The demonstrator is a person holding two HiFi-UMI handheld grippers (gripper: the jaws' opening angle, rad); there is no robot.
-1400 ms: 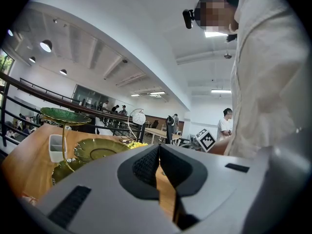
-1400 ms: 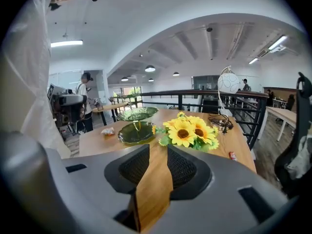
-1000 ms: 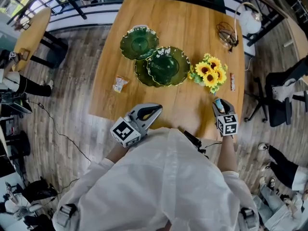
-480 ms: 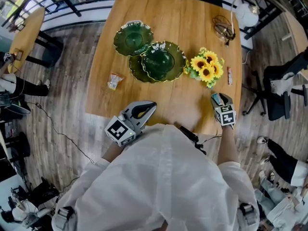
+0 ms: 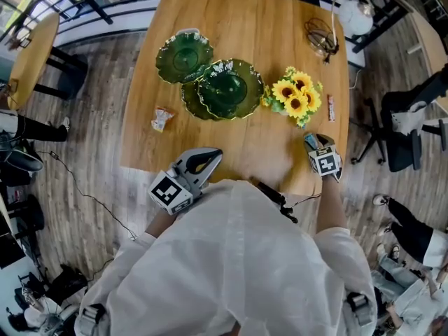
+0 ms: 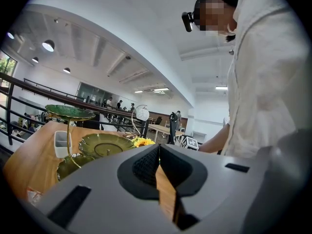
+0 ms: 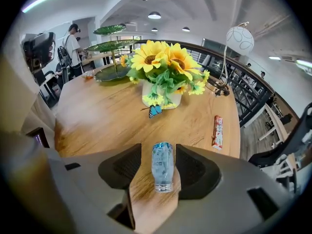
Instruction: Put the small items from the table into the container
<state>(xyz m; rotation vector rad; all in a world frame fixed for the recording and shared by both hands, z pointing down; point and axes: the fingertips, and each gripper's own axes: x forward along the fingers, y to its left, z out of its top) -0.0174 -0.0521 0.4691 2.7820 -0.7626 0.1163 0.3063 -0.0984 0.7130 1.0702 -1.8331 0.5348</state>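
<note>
Your right claw (image 5: pixel 312 143) tips steeply down at the desk (image 5: pixel 245 19) on your side of the sunflowers (image 7: pixel 161 65), near the desk's front edge. Its jaws are opening and stand wide. A small clear bottle (image 7: pixel 162 172) lies on its side between them, cap toward you and resting on the wood. The pads flank it without pressing, so it looks lined up for a pinch across its narrow body. Your right forearm runs straight out from your side, with the wrist bent downward. Your left claw (image 5: pixel 207 161) is closed tight with nothing in it. You hold it about level over the front edge, well left of the sunflowers, where it looks parked out of the way while the right does the work. It points toward the green dishes (image 5: pixel 224 89) just left of the sunflowers. A candy bar (image 7: pixel 218 130) lies just right of the sunflowers, and a wrapped sweet (image 5: pixel 161 117) lies farther left, past the dishes. Both are untouched.
</note>
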